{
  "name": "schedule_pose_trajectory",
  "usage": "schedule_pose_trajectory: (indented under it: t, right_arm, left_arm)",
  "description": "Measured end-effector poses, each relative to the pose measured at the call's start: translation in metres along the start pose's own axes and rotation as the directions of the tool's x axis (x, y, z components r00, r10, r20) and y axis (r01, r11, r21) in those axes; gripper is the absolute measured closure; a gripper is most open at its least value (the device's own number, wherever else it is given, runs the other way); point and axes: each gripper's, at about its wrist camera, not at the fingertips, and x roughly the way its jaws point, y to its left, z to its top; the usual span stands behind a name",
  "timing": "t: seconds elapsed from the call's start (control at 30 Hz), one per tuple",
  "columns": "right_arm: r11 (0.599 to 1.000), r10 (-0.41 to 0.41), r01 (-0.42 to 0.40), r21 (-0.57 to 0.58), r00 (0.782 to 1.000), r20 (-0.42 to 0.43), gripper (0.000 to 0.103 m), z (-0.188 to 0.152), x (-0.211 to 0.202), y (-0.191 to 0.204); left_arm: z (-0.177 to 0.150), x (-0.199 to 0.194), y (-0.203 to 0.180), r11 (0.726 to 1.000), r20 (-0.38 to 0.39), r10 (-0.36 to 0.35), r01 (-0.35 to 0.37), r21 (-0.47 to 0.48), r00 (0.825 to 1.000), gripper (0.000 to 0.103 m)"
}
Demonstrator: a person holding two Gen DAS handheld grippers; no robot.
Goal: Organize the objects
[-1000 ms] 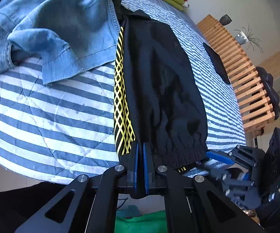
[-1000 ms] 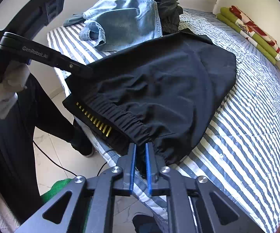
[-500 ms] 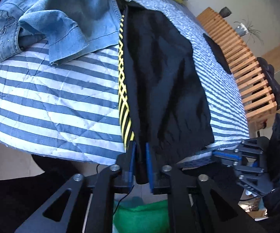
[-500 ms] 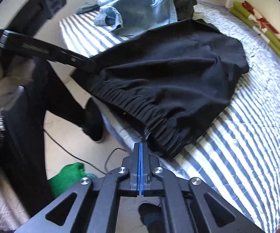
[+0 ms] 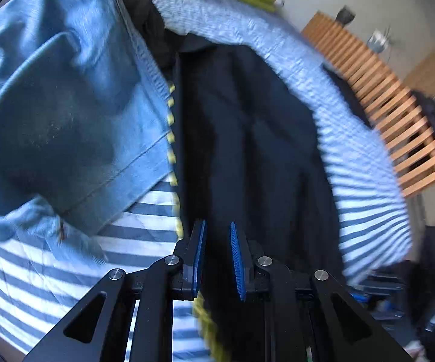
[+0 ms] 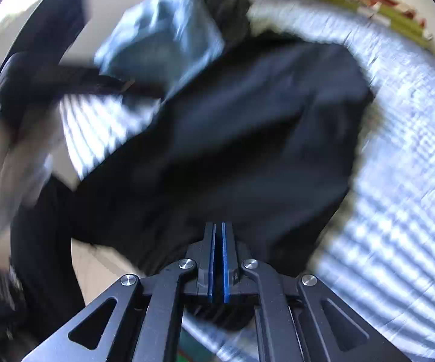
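The left fingers (image 5: 197,259) are standing a little apart, with the black pants (image 5: 247,138) running between them, so it is hard to tell if they are pinching the cloth or letting go. The right fingers (image 6: 224,259) are pressed almost together on the hem of the pants (image 6: 247,138). The pants are lying flat on the striped bed (image 5: 51,271), with one end hanging off the edge. They are looking soft, light and floppy, so they will probably sag and fold wherever nobody is holding them. The thick hem is likely the best place to grab, one corner for each gripper. There is one pair of black pants, one blue jean piece (image 5: 60,96) beside it, and one more dark bundle (image 5: 145,3) behind.
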Motion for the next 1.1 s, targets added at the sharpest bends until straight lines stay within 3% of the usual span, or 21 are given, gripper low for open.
schedule_pose_trajectory:
  t: [0.03, 0.1, 0.17, 0.27, 0.3, 0.37, 0.47, 0.63, 0.77, 0.9, 1.1]
  right_arm:
    - [1.000, -0.008, 0.008, -0.022, 1.000, 0.016, 0.099, -0.008, -0.004, 0.002]
    - [0.999, 0.020, -0.020, -0.046, 1.000, 0.000, 0.099, -0.008, -0.015, -0.001]
    - [0.996, 0.083, -0.084, 0.023, 0.996, 0.024, 0.098, 0.001, -0.034, -0.019]
    - [0.986, 0.047, -0.065, 0.152, 0.991, 0.123, 0.070, 0.026, -0.057, -0.064]
    - [0.982, 0.026, -0.054, 0.183, 0.988, 0.153, 0.063, 0.035, -0.061, -0.078]
    - [0.965, 0.011, -0.061, 0.257, 0.981, 0.192, 0.063, 0.052, -0.064, -0.108]
    - [0.922, 0.063, -0.133, 0.364, 0.978, 0.198, 0.062, 0.074, -0.049, -0.150]
    - [0.908, 0.070, -0.129, 0.400, 0.985, 0.159, 0.062, 0.088, -0.017, -0.175]
    - [0.906, 0.108, -0.156, 0.394, 0.984, 0.141, 0.062, 0.095, 0.000, -0.179]
    - [0.902, 0.141, -0.184, 0.390, 0.981, 0.135, 0.062, 0.101, 0.011, -0.180]
    - [0.893, 0.195, -0.236, 0.383, 0.970, 0.143, 0.063, 0.106, 0.022, -0.177]
  left_arm:
    - [0.002, 0.005, 0.004, 0.999, -0.007, 0.032, -0.032, -0.001, 0.999, 0.085]
    - [0.008, 0.005, 0.016, 0.999, 0.009, 0.008, -0.007, -0.046, 1.000, 0.085]
    - [0.017, -0.002, 0.023, 0.997, 0.045, -0.021, 0.024, -0.070, 0.999, 0.082]
    - [0.037, -0.004, 0.029, 0.997, 0.087, -0.029, 0.035, -0.075, 0.996, 0.053]
    - [0.044, -0.003, 0.029, 0.997, 0.092, -0.023, 0.029, -0.071, 0.995, 0.050]
    - [0.055, 0.005, 0.030, 0.998, 0.079, -0.015, 0.019, -0.054, 0.997, 0.050]
    - [0.064, 0.017, 0.035, 0.998, 0.057, -0.006, 0.009, -0.057, 0.998, 0.050]
    - [0.074, 0.028, 0.046, 0.996, 0.031, -0.053, 0.055, -0.069, 0.998, 0.050]
    - [0.077, 0.037, 0.050, 0.992, 0.022, -0.099, 0.101, -0.070, 0.995, 0.052]
    - [0.078, 0.043, 0.042, 0.994, 0.012, -0.106, 0.107, -0.039, 0.994, 0.066]
    - [0.075, 0.044, 0.047, 0.983, 0.020, -0.165, 0.166, -0.074, 0.986, 0.089]
